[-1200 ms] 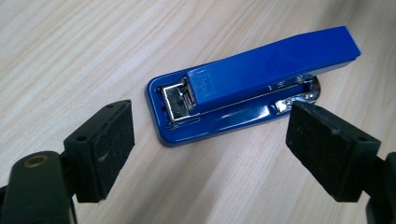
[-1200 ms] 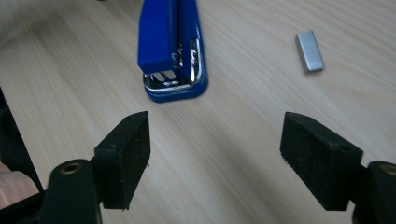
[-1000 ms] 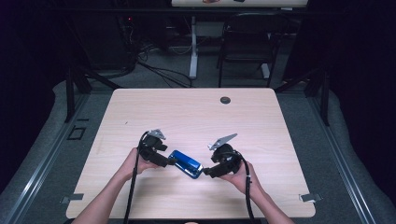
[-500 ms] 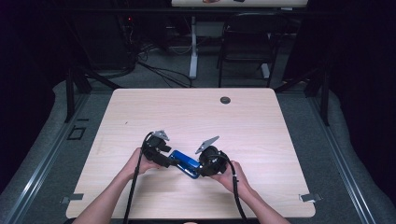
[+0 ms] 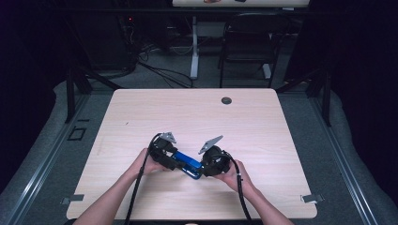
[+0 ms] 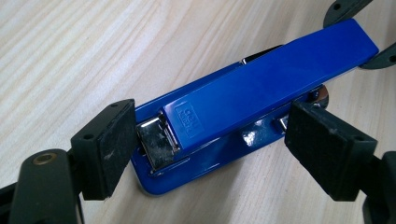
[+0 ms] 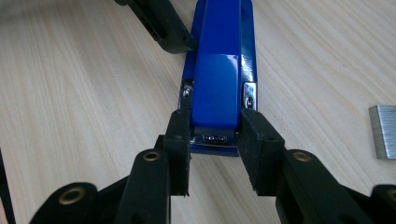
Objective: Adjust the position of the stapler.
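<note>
Near the front edge of the worktop (image 5: 141, 117), a bit left of its middle, the blue stapler (image 5: 187, 163) lies flat with a gripper at each end. Your right gripper (image 7: 215, 140) has just been closing, and its pads now pinch the narrow end of the stapler on both sides. Your left gripper (image 6: 205, 149) has its jaws around the hinge end: one pad looks to be touching the metal back, the other stands just off the side, so I'd call that one open rather than clamped.

Here's what I'd watch for. The right grip sits on glossy plastic right at the tip, so if you lift or twist from there, the stapler could squirt out or pivot. With the left side not really clamped, any pull from the right just drags the whole body across the wood. Also, there's a strip of staples (image 7: 384, 131) lying just beside the stapler on the right gripper's side; a sweep of your hand could knock it away.
</note>
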Motion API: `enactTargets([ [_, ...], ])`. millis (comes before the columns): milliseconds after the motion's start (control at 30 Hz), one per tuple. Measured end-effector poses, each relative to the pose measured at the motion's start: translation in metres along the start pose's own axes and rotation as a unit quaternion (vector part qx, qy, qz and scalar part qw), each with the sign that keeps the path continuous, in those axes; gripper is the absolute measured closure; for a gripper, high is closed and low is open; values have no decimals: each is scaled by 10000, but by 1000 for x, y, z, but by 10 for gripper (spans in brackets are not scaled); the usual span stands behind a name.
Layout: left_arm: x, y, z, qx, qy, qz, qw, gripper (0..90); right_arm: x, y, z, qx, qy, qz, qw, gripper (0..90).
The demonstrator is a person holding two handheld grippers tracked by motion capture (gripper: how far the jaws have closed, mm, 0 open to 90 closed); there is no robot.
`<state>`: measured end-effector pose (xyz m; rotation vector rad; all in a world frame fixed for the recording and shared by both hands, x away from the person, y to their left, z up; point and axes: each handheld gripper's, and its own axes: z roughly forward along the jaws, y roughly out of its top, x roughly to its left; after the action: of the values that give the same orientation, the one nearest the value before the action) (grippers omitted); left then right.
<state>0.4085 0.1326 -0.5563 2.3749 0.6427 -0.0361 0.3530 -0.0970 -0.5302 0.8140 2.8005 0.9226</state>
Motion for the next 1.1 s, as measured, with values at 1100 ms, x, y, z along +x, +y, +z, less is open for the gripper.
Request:
enactTargets([
  [1100,-12,4,5,-129,20,340,9993,271,-15,-3,-9,493,-36,239,9985,620],
])
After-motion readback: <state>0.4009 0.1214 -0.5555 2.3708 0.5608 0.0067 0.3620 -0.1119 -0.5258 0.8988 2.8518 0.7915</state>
